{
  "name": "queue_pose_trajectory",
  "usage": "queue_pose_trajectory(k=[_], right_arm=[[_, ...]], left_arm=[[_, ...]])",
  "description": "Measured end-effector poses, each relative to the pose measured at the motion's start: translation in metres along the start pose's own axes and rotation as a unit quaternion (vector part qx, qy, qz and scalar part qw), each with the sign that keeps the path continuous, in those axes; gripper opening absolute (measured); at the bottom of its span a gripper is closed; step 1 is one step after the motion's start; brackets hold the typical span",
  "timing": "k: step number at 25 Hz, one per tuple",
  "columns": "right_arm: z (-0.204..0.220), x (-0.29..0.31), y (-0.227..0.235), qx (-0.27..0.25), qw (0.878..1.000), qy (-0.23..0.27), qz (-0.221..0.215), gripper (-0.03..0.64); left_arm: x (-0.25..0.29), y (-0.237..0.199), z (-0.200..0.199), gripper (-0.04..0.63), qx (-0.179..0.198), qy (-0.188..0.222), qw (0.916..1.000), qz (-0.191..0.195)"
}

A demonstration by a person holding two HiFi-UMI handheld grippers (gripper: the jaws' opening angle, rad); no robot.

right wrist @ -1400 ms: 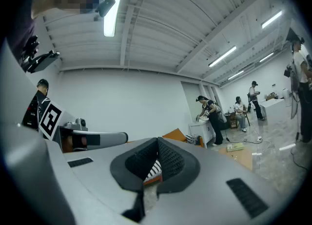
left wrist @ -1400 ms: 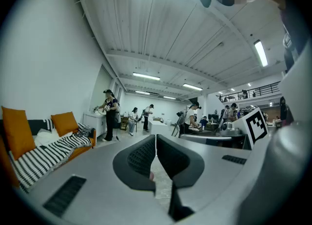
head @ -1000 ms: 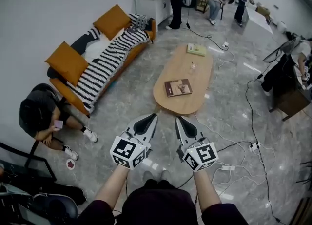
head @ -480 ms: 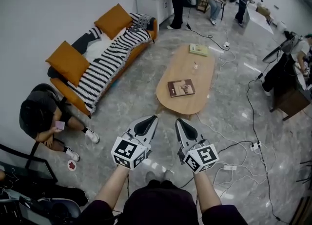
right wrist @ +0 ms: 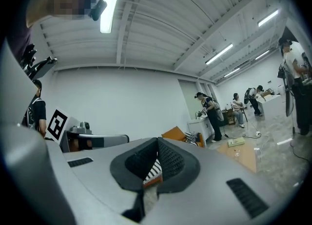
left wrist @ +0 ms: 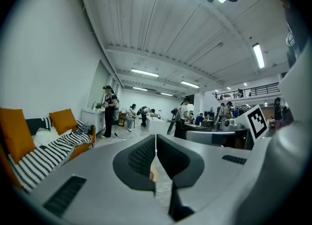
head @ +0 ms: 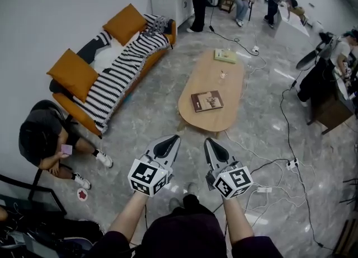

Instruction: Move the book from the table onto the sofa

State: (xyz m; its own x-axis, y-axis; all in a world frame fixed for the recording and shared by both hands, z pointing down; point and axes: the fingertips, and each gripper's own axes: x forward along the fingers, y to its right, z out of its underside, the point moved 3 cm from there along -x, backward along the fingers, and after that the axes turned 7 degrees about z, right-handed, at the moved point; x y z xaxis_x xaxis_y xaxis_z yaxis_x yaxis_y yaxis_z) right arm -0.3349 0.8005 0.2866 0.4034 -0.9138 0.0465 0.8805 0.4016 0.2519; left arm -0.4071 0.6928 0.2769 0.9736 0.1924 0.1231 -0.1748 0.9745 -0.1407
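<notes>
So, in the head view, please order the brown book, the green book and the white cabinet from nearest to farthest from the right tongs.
From the right tongs:
1. brown book, on the near end of the table.
2. green book, on the table's far end.
3. white cabinet, beyond the table, at the back wall.

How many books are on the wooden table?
2. A brown book lies near the closer end of the table, and a light green book lies at the far end. The whole tabletop shows, so none seems hidden.
</notes>
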Motion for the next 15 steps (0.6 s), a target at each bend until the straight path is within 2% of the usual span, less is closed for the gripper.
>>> queue_pose_trajectory(k=[5, 15], right_arm=[[0.004, 0.022, 0.015, 0.002, 1.000, -0.008, 0.005, 0.023], [0.012, 0.095, 0.082, 0.021, 0.999, -0.023, 0.007, 0.023]], left_arm=[[0.018, -0.020, 0.003, 0.023, -0.007, -0.004, 1.0000, 0.000], [0.093, -0.080, 0.012, 0.023, -0.021, -0.022, 0.9995, -0.008]])
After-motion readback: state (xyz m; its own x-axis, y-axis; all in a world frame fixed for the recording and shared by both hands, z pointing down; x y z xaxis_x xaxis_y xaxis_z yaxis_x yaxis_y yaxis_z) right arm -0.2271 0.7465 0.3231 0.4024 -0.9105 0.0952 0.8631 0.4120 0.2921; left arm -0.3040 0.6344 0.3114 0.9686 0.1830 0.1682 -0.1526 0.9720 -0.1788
